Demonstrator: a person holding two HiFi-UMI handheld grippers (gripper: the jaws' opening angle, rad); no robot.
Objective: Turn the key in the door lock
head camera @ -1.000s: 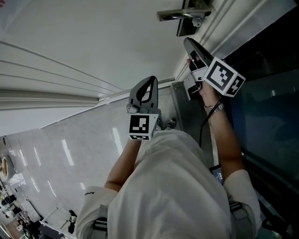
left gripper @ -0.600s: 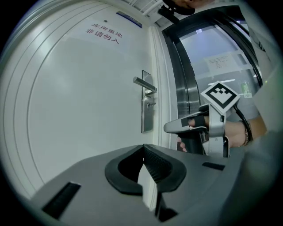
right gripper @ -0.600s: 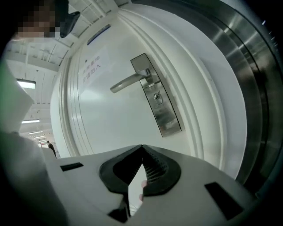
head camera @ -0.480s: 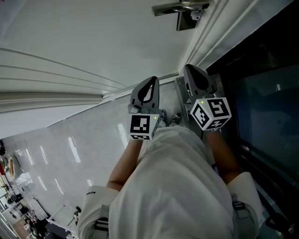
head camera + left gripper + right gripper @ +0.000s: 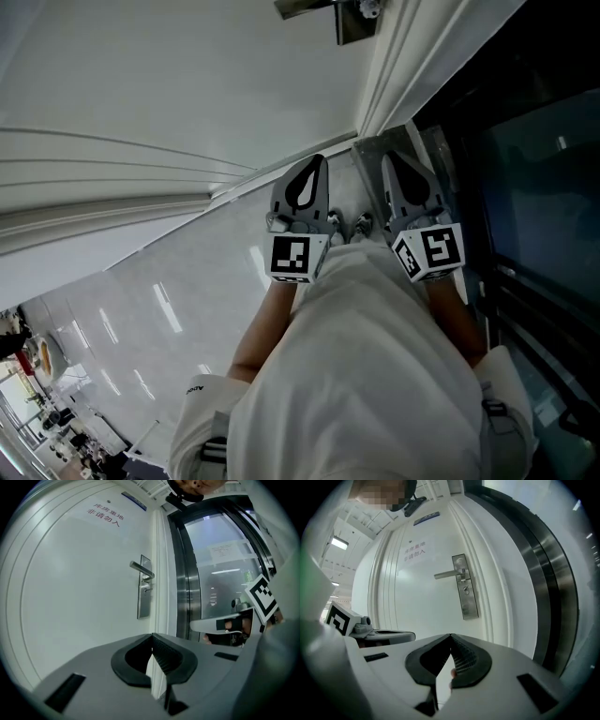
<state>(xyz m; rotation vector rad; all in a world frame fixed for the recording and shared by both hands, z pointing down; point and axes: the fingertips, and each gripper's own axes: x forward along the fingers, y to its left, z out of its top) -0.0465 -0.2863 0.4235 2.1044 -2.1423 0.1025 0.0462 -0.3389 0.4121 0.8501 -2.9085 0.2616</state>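
Now | left tool (image 5: 152, 635) closed | right tool (image 5: 450, 635) closed | door lock (image 5: 467, 590) well apart

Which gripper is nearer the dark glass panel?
Right. The right gripper is next to the glass panel; the left gripper is farther off, facing the white door.

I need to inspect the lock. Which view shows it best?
The right gripper view: the lock faces the camera, whole. The left gripper view shows it smaller and aslant; the head view crops it at the top.

Glossy pale floor (image 5: 141, 309) reflecting streaks of light, dark glass wall (image 5: 539, 178) standing in a steel frame (image 5: 192, 588); ceiling lamp (image 5: 340, 542) glowing over a white corridor
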